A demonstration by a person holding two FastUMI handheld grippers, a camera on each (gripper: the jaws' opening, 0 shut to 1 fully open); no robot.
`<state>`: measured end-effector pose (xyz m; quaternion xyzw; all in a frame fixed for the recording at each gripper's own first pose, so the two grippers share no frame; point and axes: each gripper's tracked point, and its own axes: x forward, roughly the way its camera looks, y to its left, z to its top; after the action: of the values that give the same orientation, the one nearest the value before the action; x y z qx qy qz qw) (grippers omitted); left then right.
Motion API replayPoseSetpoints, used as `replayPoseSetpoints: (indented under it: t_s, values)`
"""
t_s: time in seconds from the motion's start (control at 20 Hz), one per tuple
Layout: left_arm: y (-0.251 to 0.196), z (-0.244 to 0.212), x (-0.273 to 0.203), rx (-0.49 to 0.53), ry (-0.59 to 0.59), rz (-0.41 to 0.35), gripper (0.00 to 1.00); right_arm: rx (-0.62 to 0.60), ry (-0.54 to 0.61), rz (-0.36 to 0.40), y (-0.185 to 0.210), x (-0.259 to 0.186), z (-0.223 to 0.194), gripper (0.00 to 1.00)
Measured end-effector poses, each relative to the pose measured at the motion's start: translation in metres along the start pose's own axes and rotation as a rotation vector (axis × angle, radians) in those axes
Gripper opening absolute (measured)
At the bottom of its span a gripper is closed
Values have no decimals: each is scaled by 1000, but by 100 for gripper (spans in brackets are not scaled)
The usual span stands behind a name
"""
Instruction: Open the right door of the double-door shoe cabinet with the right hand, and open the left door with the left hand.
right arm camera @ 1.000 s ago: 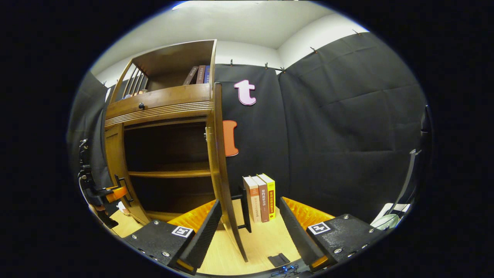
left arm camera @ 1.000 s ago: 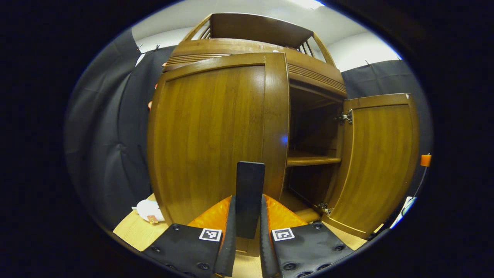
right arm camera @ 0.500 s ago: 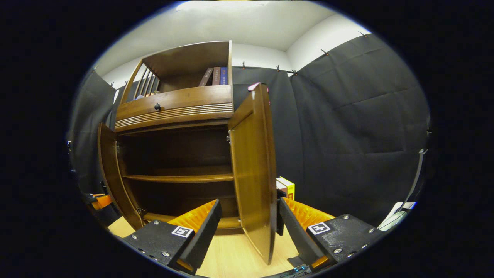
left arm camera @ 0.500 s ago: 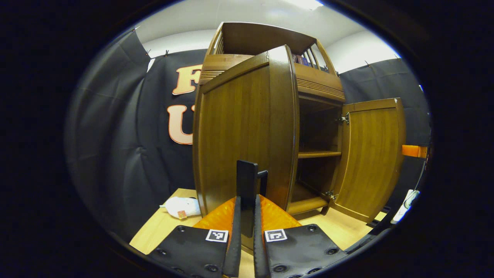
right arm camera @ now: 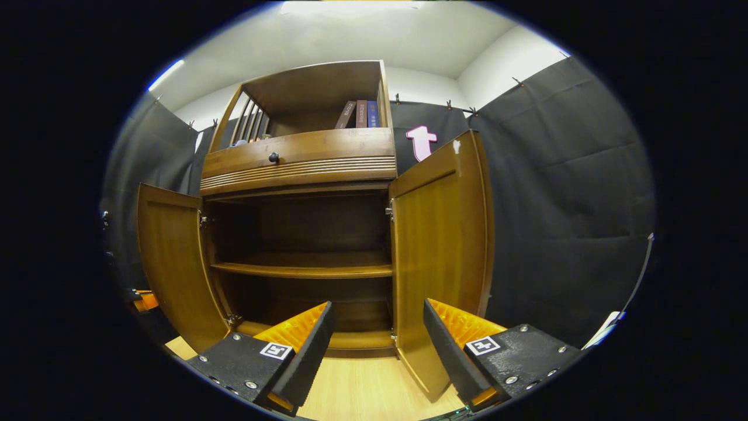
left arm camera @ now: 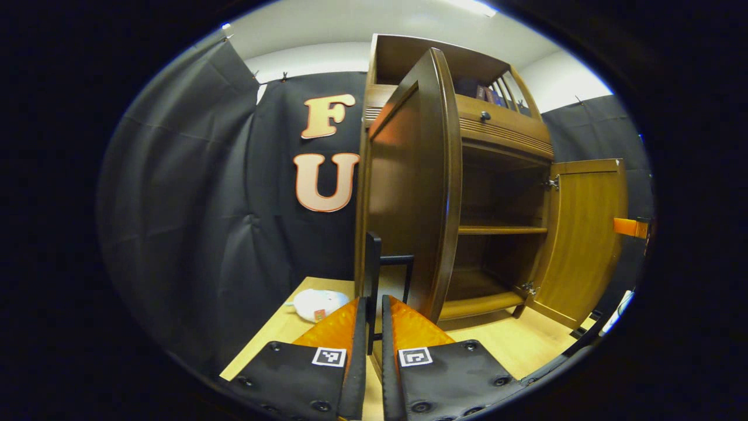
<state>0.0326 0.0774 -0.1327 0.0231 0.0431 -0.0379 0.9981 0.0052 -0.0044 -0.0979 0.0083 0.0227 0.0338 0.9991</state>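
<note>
Wooden double-door shoe cabinet (right arm camera: 298,169) on the light wood floor, both doors swung wide: left door (left arm camera: 415,193) edge-on, right door (right arm camera: 438,245) beside the bare middle shelf (right arm camera: 304,269). Left gripper (left arm camera: 374,327) clenched on the left door's black handle (left arm camera: 374,275); right gripper (right arm camera: 377,345) released, before the cabinet. Books (right arm camera: 359,114) stand on top; a white plush toy (left arm camera: 318,304) lies left of the cabinet.

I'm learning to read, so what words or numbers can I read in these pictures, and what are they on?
None can be read.
Spines of the books on the cabinet top shelf: too small and blurred.
Tag on the white soft toy: too small.
Square stickers on the left tongs and right tongs: black-and-white patterns, no words.
</note>
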Motion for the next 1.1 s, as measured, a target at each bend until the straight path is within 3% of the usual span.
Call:
replayPoseSetpoints:
  t_s: [0.05,0.1,0.15,0.2,0.25,0.3,0.35,0.65,1.1]
  values:
    - [20,1,-6,2,-3,35,22,0,-2,9,3,1,1,92]
    - [37,1,-11,3,1,64,15,-5,-3,16,7,1,2,92]
    - [60,3,-20,13,6,126,22,-11,-3,19,9,2,2,92]
    - [74,0,-32,6,12,147,2,-15,-1,24,11,3,3,92]
    - [83,1,-42,-4,16,171,10,-14,3,28,13,4,4,92]
    - [88,4,-52,-8,15,185,4,-12,5,34,15,4,6,92]
    - [88,6,-61,-10,11,183,12,-13,5,36,19,6,7,92]
    - [47,17,-80,-47,29,174,12,-23,15,41,28,9,15,92]
    - [-50,90,-60,-29,-39,35,64,-53,-30,32,40,4,69,92]
